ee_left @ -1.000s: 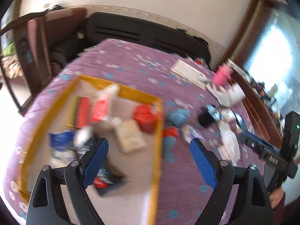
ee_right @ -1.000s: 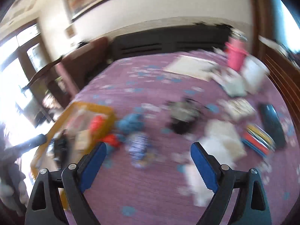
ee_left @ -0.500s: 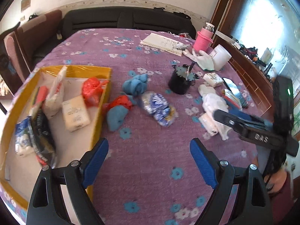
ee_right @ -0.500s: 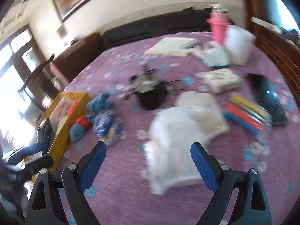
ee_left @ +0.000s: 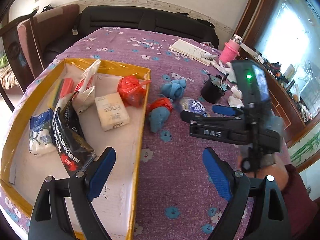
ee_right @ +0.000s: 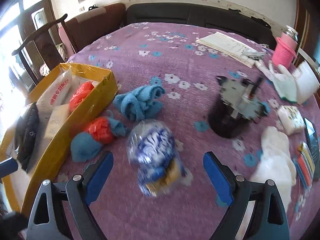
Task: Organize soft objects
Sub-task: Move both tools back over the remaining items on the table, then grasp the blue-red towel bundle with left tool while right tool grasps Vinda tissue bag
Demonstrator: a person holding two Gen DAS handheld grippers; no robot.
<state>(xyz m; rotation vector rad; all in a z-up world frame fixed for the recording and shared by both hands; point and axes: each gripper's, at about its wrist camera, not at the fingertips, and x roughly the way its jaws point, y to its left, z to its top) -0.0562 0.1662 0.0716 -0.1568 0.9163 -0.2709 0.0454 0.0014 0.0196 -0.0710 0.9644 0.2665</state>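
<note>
R gripper [ee_right: 158, 172] wide, empty, above blue-white bag [ee_right: 155, 156], which lies right of box [ee_right: 84, 118]. L gripper [ee_left: 159, 172] wide, over box edge. Centre on bag's middle, then close gently.

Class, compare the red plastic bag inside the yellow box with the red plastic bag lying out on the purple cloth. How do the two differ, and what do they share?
The red bag in the box sits inside the yellow box, at its corner; the red bag on the cloth lies outside, near the box wall. The boxed one lies beside a white face-tissue pack; the outer one is bundled with a blue knitted piece. Both are crumpled red plastic, and neither is gripped.
</note>
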